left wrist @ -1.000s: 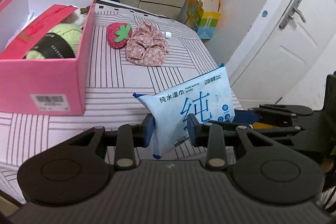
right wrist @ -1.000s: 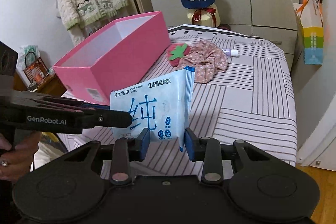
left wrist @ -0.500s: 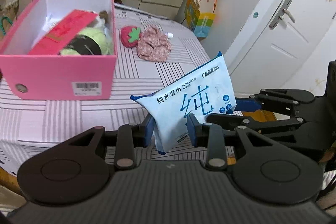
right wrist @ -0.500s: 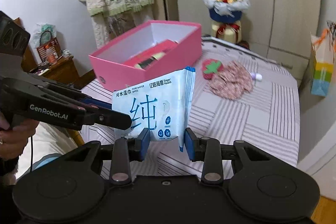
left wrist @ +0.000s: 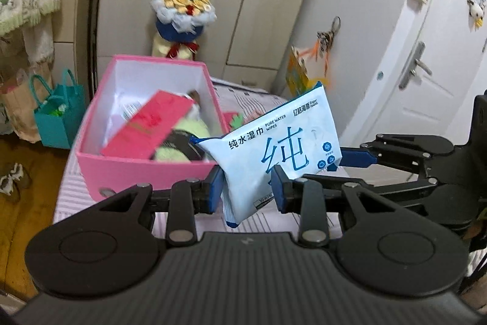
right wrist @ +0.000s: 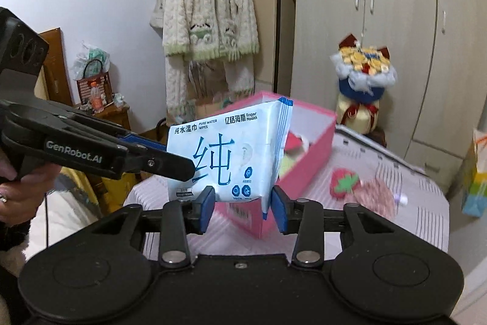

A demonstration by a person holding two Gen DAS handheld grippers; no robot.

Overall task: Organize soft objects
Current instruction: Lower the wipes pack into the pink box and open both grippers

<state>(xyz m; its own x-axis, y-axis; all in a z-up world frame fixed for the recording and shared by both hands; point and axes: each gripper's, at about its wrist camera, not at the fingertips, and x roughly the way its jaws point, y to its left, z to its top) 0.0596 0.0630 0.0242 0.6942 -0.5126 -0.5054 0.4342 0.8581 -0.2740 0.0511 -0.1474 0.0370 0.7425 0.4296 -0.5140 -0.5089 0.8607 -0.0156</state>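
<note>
The left gripper [left wrist: 246,192] clamps the wipes pack [left wrist: 274,151], held up in front of the pink box [left wrist: 146,169]. The right gripper [right wrist: 242,210] brackets its other end, jaws opening (pads off it). Both have risen since earlier; the strawberry toy [right wrist: 342,183] lies beside the box.

The pink box [left wrist: 146,172] top lies open, though a red packet [left wrist: 149,124] seemingly covers much of it

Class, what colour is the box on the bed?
The box is pink outside and white inside, best seen in the left wrist view.
</note>
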